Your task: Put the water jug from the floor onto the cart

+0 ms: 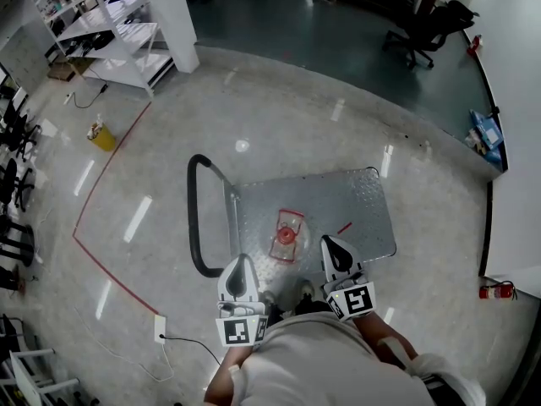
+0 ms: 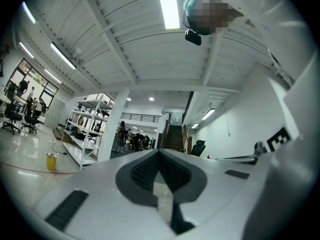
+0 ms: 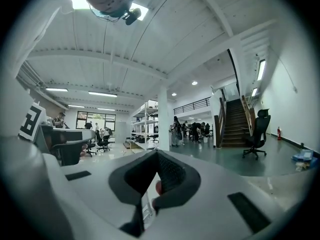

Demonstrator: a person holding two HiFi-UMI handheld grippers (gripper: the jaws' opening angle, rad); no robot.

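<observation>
Both tongs are held up level in front of the person, away from the load. The left tongs (image 1: 241,266) are pressed together with nothing between them; the left gripper view shows the two dark pads meeting at their tips against the far room. The right tongs (image 1: 332,249) are likewise pressed together and empty. In the right gripper view, only a sliver of red and clear plastic shows through the narrow slot lower down, well beyond the pads.

The water jug (image 1: 286,236) stands on the cart (image 1: 347,200). From above it shows as a clear body with a red cap and red frame, resting on the metal deck near the edge closest to the person. It sits roughly midway between the two tongs and neither one touches it. It looks upright, though the steep downward angle makes any tilt hard to judge. The cart's black push handle (image 1: 196,218) rises at the left end of the deck, and the rest of the deck is bare.

Judging from this, the main job is done: the jug is off the floor (image 1: 338,100) and on the cart, already let go. What might remain is a check that it sits steady, since it is close to the deck's near edge rather than at its centre.
</observation>
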